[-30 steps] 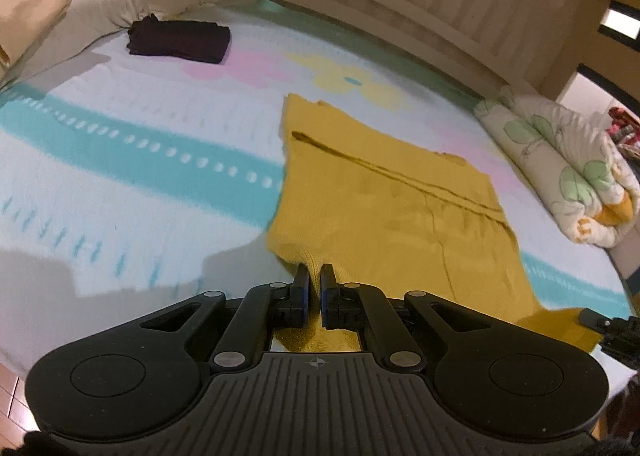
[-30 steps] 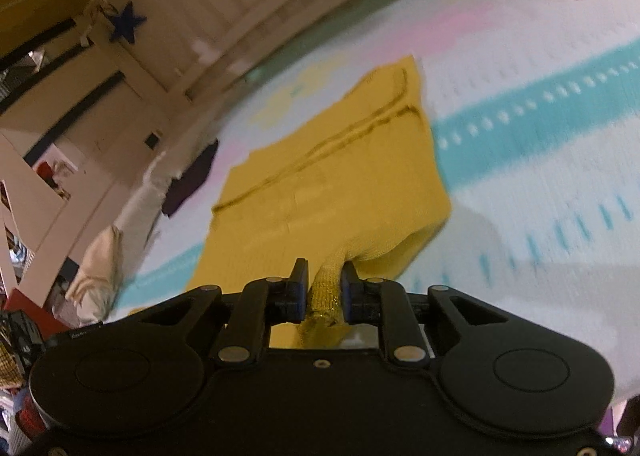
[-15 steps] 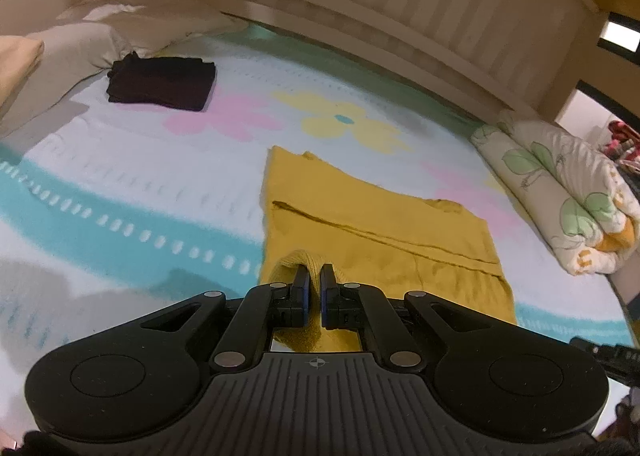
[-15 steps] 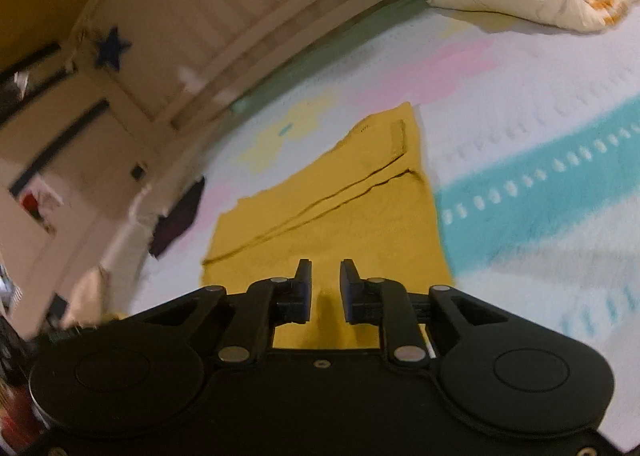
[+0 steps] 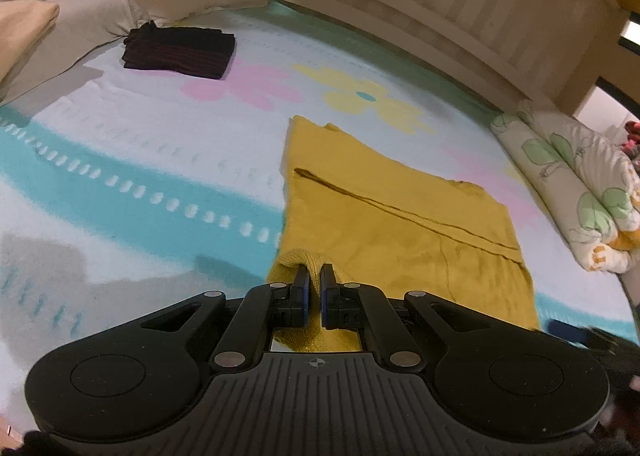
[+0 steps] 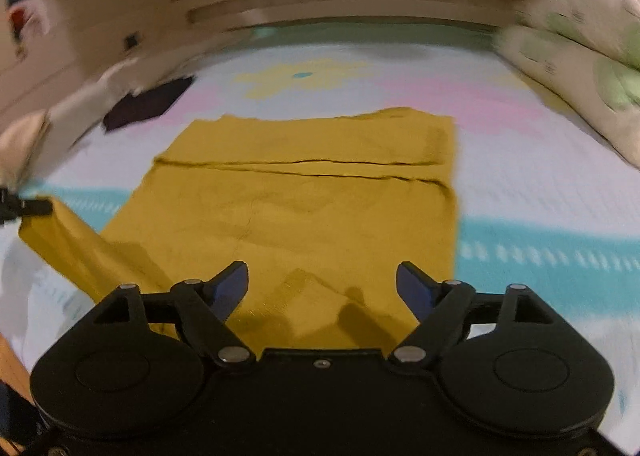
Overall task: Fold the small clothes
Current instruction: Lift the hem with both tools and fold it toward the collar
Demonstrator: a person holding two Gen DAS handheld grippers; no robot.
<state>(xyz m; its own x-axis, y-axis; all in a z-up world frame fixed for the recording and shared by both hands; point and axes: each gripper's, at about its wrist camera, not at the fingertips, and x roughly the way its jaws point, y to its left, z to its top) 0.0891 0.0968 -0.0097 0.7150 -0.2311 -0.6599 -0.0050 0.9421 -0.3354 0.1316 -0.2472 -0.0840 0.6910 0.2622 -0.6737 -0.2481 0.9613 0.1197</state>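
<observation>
The yellow garment (image 6: 304,192) lies flat on the bed (image 5: 120,144). The left gripper (image 5: 314,276) has its jaws closed on the garment's near corner. The right gripper (image 6: 322,276) has just been opening its jaws; they stand wide above the near edge, pinching nothing.

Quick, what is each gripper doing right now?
Left gripper: closed, pinching a corner of the yellow garment.
Right gripper: open, its jaws have just been opening; nothing held, the garment lies beneath.

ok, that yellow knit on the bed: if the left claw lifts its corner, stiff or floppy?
Likely floppy: the yellow knit bunches where the left claw pinches it, and in the right wrist view the held corner sags in a drape. Probably light. Its ribbed texture should grip rather than slip.
</observation>
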